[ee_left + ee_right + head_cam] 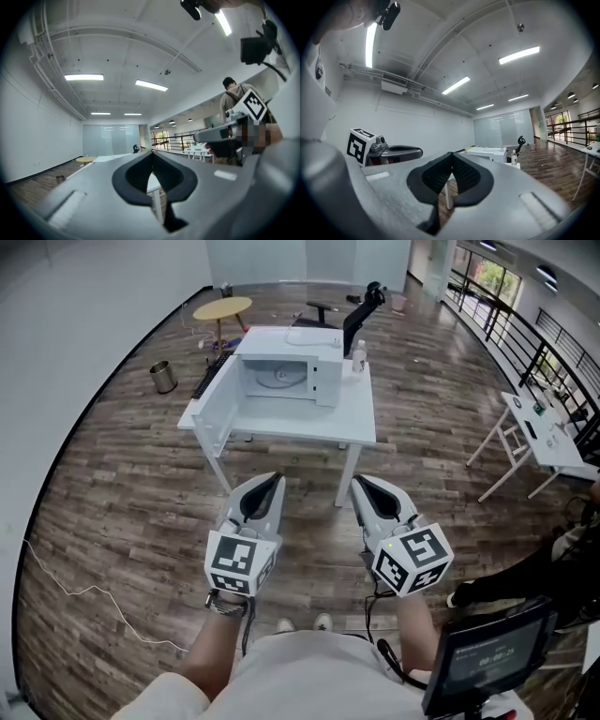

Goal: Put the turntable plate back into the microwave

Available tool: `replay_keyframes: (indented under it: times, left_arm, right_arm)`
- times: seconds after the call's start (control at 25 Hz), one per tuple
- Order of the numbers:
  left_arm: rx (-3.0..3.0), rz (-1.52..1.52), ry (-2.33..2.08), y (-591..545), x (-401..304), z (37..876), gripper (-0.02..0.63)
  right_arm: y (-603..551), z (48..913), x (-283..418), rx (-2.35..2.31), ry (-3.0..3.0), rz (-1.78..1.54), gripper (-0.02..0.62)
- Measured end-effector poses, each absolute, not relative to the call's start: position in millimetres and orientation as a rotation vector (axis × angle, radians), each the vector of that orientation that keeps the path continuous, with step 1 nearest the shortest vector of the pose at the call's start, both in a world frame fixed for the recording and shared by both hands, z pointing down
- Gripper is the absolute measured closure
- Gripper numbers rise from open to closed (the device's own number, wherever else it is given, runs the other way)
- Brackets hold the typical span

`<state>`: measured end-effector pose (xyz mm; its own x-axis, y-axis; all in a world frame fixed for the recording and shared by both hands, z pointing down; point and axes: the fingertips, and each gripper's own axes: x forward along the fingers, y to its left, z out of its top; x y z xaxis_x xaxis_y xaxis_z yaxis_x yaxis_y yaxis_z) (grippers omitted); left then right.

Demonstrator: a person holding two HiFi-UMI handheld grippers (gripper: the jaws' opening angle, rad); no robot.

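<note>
The white microwave [286, 371] stands on a white table [356, 423] a few steps ahead, its door [212, 407] swung open to the left. A round pale plate [281, 378] shows on the cavity floor. Both grippers are held level in front of me, well short of the table. My left gripper [274, 480] is shut with nothing in it; in the left gripper view its black pads [140, 176] meet. My right gripper [360, 482] is also shut and empty, its pads [466, 178] together in the right gripper view.
A bottle [358, 357] stands beside the microwave, with a black arm [362, 313] behind it. A round yellow table [223, 307], a metal bin [163, 377] and an office chair [322, 309] stand beyond. A white folding table [548, 437] is at the right. A thin cable [84, 594] lies on the wooden floor.
</note>
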<state>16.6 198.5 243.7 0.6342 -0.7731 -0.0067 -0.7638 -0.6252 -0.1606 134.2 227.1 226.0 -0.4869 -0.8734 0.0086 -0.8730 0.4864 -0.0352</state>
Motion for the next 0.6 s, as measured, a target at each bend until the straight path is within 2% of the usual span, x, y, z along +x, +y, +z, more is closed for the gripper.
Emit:
replay_keyframes:
  times: [0.6]
  left_arm:
    - [-2.711,-0.076,1.273,185.3,-0.5,245.3,0.601]
  right_arm:
    - [215.0,223.3,106.9,-1.584,2.739,0.015,0.595]
